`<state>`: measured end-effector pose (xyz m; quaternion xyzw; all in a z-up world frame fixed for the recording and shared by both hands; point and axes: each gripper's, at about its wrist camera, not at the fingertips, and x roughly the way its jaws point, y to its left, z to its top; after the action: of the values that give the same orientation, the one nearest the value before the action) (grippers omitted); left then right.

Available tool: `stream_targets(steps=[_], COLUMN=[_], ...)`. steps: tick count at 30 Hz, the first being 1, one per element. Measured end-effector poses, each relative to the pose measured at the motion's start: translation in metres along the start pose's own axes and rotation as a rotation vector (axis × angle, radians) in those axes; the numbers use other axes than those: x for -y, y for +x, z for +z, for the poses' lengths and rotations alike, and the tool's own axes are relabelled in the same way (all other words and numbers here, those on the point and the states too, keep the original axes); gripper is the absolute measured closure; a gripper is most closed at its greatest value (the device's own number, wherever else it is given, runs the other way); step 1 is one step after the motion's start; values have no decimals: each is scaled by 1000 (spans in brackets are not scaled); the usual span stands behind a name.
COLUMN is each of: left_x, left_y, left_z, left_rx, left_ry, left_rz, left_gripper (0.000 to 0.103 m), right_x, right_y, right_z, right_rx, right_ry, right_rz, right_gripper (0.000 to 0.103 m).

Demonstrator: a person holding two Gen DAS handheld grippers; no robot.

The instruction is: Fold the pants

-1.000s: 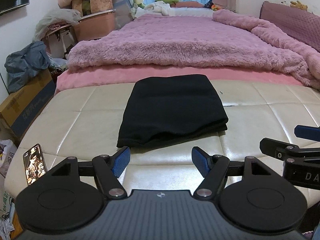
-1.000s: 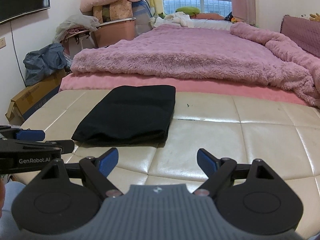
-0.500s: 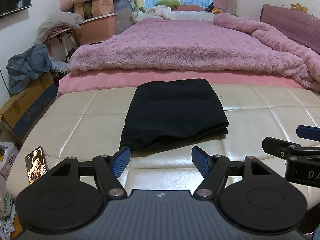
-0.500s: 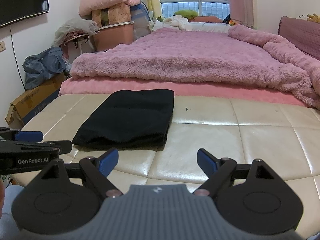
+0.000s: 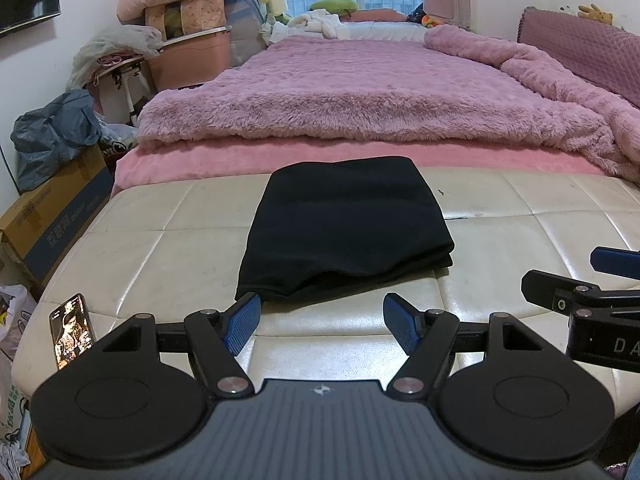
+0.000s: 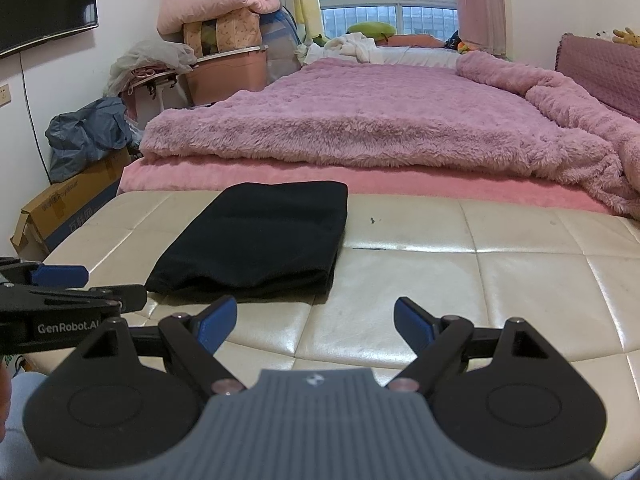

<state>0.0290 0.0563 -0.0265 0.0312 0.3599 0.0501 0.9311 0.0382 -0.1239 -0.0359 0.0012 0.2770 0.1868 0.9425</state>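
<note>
Black pants point(image 5: 344, 228) lie folded into a flat rectangle on the cream leather bench point(image 5: 160, 248), near its far edge by the bed. My left gripper point(image 5: 322, 320) hovers just in front of the fold's near edge, open, nothing between its blue pads. In the right wrist view the same pants point(image 6: 260, 236) sit left of centre. My right gripper point(image 6: 314, 318) is open and empty over bare bench point(image 6: 480, 280), to the right of the pants. The right gripper's side point(image 5: 592, 308) shows at the left view's right edge, and the left gripper's side point(image 6: 60, 296) at the right view's left edge.
A phone point(image 5: 72, 330) with a lit screen lies on the bench's near left corner. Behind the bench stands a bed with a fluffy pink blanket point(image 5: 380, 92). Cardboard boxes point(image 5: 52, 216), bags and a storage bin point(image 5: 192, 60) crowd the floor at left.
Both views have shifted a little, so the pants sit slightly lower in frame than a second ago. Both grippers stay open; the pants have not moved on the bench.
</note>
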Motion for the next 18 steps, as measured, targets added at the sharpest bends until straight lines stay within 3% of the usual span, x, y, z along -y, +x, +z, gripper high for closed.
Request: stream_targets(steps=[18], left_x=[1], left_y=[2], left_z=[1], left_rx=[-5], left_ry=[5], left_rz=[-4], left_gripper=[21], right_x=[-1], right_y=[0], right_z=[0], right_rx=[1], right_ry=[3], right_rz=[3], right_gripper=[21])
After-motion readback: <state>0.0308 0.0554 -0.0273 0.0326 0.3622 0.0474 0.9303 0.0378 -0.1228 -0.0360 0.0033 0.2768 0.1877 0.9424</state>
